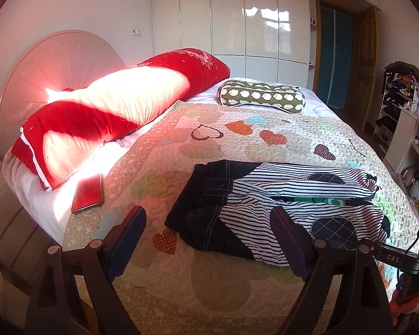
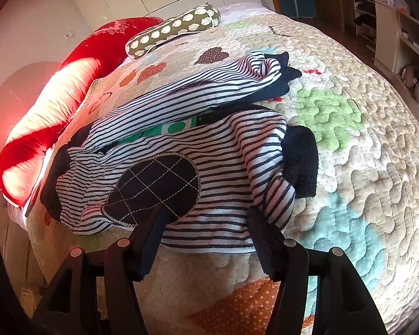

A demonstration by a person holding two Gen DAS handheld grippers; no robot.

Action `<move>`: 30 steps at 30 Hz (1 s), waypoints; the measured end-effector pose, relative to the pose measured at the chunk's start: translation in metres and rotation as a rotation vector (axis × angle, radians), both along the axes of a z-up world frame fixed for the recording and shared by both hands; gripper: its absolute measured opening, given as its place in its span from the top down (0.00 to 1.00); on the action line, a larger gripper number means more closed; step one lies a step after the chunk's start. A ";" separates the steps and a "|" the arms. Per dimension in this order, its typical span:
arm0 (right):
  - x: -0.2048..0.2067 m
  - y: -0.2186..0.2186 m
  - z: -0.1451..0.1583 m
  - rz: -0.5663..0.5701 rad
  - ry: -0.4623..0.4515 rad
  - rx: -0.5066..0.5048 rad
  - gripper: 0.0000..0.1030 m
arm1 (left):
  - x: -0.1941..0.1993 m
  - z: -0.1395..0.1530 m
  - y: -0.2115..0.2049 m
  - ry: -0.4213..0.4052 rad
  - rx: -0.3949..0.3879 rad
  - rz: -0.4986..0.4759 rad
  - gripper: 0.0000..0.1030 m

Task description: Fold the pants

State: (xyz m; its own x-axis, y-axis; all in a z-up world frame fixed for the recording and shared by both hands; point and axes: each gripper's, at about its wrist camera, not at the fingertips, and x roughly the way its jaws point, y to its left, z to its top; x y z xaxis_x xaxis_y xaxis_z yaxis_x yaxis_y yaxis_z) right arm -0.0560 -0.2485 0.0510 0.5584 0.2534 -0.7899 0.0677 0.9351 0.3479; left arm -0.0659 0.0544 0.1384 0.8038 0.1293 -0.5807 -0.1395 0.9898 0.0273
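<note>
- Presently, the right gripper [image 2: 206, 223] is seen with its jaws spread wide and nothing clamped; its fingertips [image 2: 255, 217] are held just above the near hem of the striped pants [image 2: 198, 145], close to the dark quilted knee patch [image 2: 153, 188].
- The left gripper [image 1: 209, 220] is likewise held wide open and empty, well back from the cloth, with the dark waistband end [image 1: 206, 203] lying between its fingers in the left wrist view.
- The pants are laid rumpled across the quilt [image 2: 363, 167], toward the near edge of the bed, with the waist toward the headboard side and the two dark cuffs [image 2: 301, 162] toward the foot; the legs are parted, and a green item [image 2: 167, 131] is glimpsed in the gap between them.
- A good first move, it is judged, would be made by gripping the near leg at cuff and waist together, so that it can be lifted evenly and laid over the far leg.
- Only one layer should be pinched, low at the hem; the quilt beneath could easily be caught as well.
- Wrinkles near the patch would best be pulled flat before any crease is set.
- A red phone [image 1: 88, 194] lies at the near left edge of the bed beside the red pillow [image 1: 111, 111], well apart from the pants, and need not be disturbed.
</note>
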 end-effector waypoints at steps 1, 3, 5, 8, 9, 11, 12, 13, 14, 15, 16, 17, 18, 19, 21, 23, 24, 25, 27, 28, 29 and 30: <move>-0.002 -0.002 0.002 0.000 -0.003 0.015 0.37 | 0.000 0.001 -0.001 -0.003 0.001 -0.005 0.13; -0.004 -0.006 0.007 0.008 -0.005 0.039 0.36 | 0.002 0.002 0.000 0.004 -0.002 -0.015 0.13; -0.003 -0.009 0.014 0.025 -0.006 0.044 0.36 | 0.011 0.001 0.003 0.040 -0.024 -0.035 0.13; 0.007 -0.015 0.032 0.046 -0.025 0.011 0.36 | 0.032 -0.002 0.013 0.097 -0.107 -0.079 0.13; 0.012 -0.018 0.039 0.055 -0.031 -0.005 0.36 | 0.042 -0.004 0.017 0.118 -0.130 -0.094 0.13; 0.028 -0.019 0.054 0.087 -0.039 -0.039 0.36 | 0.065 -0.006 0.024 0.158 -0.158 -0.118 0.13; 0.037 -0.018 0.061 0.110 -0.045 -0.058 0.36 | 0.078 -0.007 0.027 0.176 -0.162 -0.122 0.13; 0.046 -0.017 0.067 0.133 -0.053 -0.084 0.36 | 0.091 -0.008 0.030 0.191 -0.160 -0.125 0.13; 0.058 -0.013 0.072 0.156 -0.060 -0.119 0.34 | 0.105 -0.010 0.032 0.205 -0.154 -0.134 0.13; 0.069 -0.009 0.075 0.185 -0.064 -0.155 0.33 | 0.120 -0.013 0.034 0.224 -0.144 -0.142 0.13; 0.082 -0.004 0.076 0.218 -0.063 -0.188 0.33 | 0.135 -0.017 0.035 0.245 -0.133 -0.146 0.13; 0.096 0.001 0.074 0.249 -0.055 -0.210 0.33 | 0.149 -0.022 0.036 0.263 -0.127 -0.151 0.13; 0.111 0.004 0.071 0.279 -0.039 -0.223 0.33 | 0.164 -0.029 0.037 0.285 -0.131 -0.161 0.13; 0.125 0.007 0.066 0.302 -0.022 -0.235 0.33 | 0.180 -0.037 0.037 0.314 -0.145 -0.176 0.13; 0.154 0.013 0.057 0.332 0.000 -0.271 0.33 | 0.209 -0.055 0.038 0.382 -0.175 -0.195 0.13; 0.182 0.019 0.047 0.364 0.026 -0.288 0.33 | 0.236 -0.069 0.035 0.433 -0.206 -0.231 0.13; 0.195 0.022 0.042 0.379 0.039 -0.283 0.33 | 0.249 -0.076 0.031 0.459 -0.216 -0.257 0.13; 0.207 0.024 0.036 0.396 0.055 -0.274 0.33 | 0.261 -0.082 0.027 0.479 -0.221 -0.280 0.13; 0.230 0.030 0.024 0.428 0.091 -0.247 0.33 | 0.285 -0.093 0.021 0.513 -0.218 -0.316 0.13; 0.241 0.032 0.018 0.441 0.105 -0.239 0.33 | 0.295 -0.098 0.018 0.524 -0.214 -0.329 0.13; 0.249 0.035 0.012 0.456 0.117 -0.233 0.33 | 0.305 -0.104 0.016 0.541 -0.213 -0.350 0.13; 0.256 0.037 0.006 0.474 0.129 -0.228 0.33 | 0.313 -0.110 0.013 0.562 -0.212 -0.373 0.13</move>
